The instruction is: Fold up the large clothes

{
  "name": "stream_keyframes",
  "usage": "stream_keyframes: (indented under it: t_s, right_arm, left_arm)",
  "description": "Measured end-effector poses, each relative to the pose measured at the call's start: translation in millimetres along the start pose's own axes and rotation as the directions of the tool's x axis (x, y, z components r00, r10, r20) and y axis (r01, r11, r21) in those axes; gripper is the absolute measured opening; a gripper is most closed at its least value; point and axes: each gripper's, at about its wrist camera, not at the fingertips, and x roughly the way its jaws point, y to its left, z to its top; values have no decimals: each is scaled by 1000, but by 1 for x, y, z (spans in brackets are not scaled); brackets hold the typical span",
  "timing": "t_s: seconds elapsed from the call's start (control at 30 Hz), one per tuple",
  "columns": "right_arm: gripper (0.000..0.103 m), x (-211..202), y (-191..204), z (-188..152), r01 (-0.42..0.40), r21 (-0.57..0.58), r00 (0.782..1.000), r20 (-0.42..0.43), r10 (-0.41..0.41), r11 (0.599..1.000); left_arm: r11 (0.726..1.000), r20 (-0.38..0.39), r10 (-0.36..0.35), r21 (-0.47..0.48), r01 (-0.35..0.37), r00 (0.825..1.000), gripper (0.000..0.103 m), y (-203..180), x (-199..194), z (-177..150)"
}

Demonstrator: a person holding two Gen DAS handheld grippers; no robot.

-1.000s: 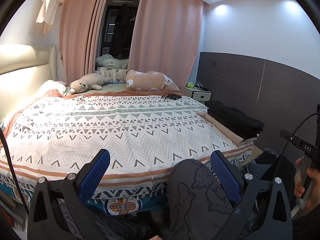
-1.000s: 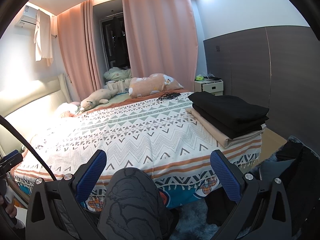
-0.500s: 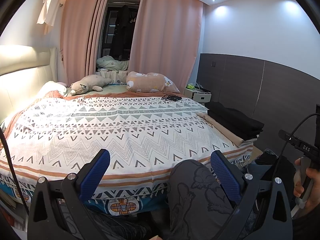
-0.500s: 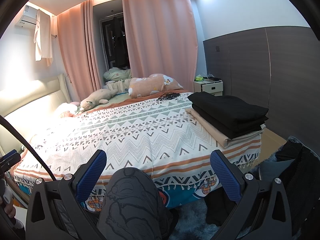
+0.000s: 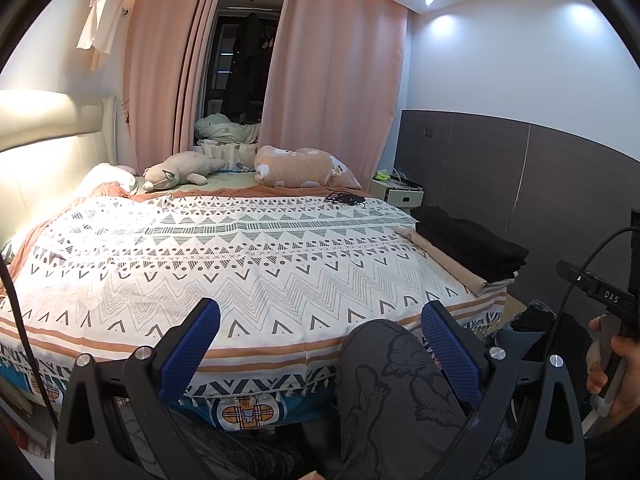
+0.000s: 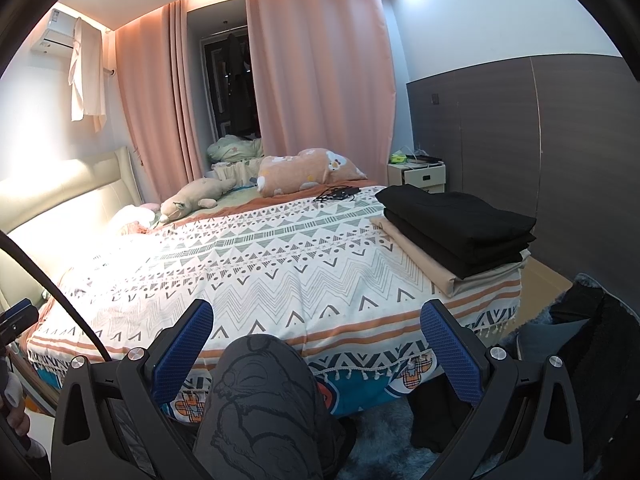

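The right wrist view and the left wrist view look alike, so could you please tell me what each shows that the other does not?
Only the right wrist view shows the air conditioner and the dark clothes heap on the floor. Only the left wrist view shows the right hand gripping its handle. Both share the patterned bedspread, the folded black stack on a tan piece, and open, empty fingers.

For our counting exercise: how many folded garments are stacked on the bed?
3 visible: two black folded garments stacked at the bed's right edge, and one tan garment beneath them. Thinner layers may be hidden.
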Motion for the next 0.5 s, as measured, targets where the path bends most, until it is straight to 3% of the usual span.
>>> stream_keyframes:
  t_s: [0.5]
  right_arm:
    - [103,-6,10,-4,-12,-33,1000,-6,11,999]
  left_arm:
    - [1000,54,23,-19,-22,998,103,5,-28,-10]
